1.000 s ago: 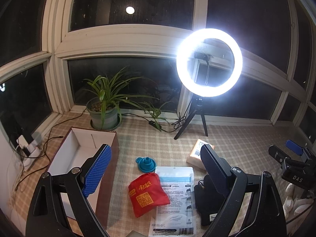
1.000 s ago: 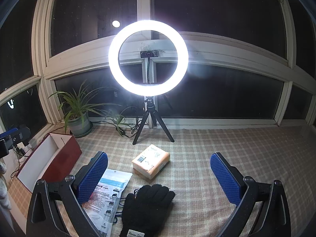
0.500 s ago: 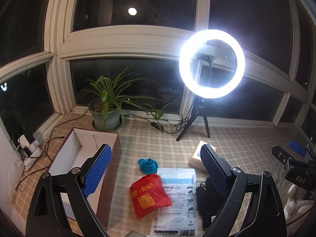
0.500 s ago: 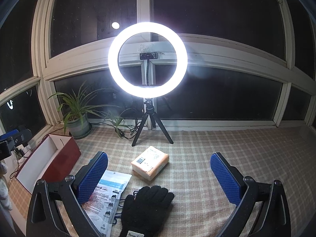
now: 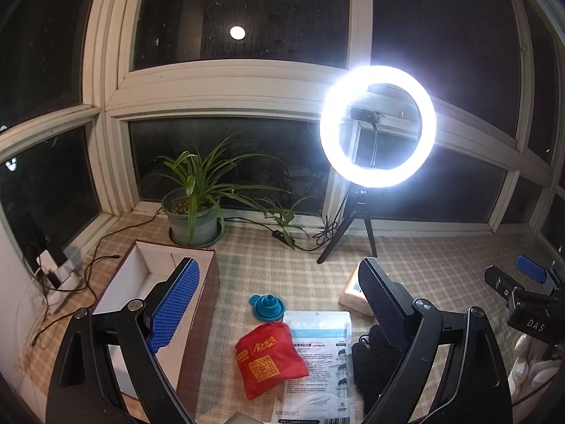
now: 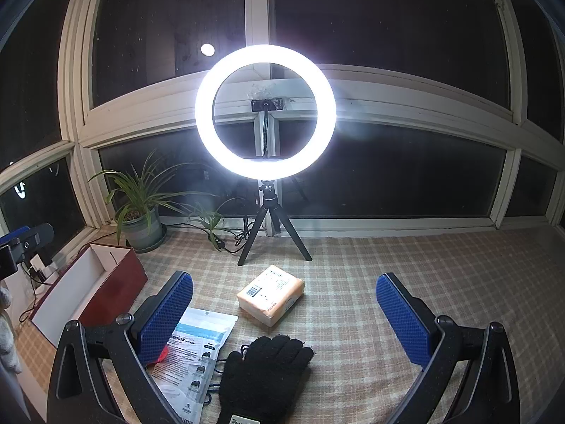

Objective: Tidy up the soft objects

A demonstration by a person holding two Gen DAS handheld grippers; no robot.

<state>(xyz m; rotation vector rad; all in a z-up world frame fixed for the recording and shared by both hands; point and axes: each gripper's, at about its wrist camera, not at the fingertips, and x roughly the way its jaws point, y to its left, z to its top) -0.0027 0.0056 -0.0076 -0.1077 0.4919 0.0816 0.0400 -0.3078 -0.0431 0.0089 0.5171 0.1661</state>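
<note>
The black knitted glove [image 6: 263, 374] lies flat on the checked cloth of the bench [image 6: 388, 282], at its near edge, fingers pointing away from me toward the window and cuff toward me, so its long axis runs near to far, almost in line with my right hand-held gripper [image 6: 284, 314]. That hand-held gripper hangs over it, wide open and holding nothing, with the glove slightly to the left of its centre line; it is plainly the nearer tool for this item. Just left of the glove, and touching it as far as I can judge, is the white and pale-blue plastic pouch of masks [image 6: 197, 346]; beyond the glove sits the orange wrapped tissue pack [image 6: 271, 294]. From my left hand-held gripper [image 5: 279, 293], also spread wide and empty, the red fabric pouch with yellow print [image 5: 266, 362] lies almost straight ahead and low, the blue silicone funnel [image 5: 266, 305] just behind it, and the dark-red open box with a white inside [image 5: 155, 282] off toward the left edge. Compared with a second ago, both views have crept a little nearer the bench and nothing on it has moved. I judge the glove goes first, with the box its likely home.
</note>
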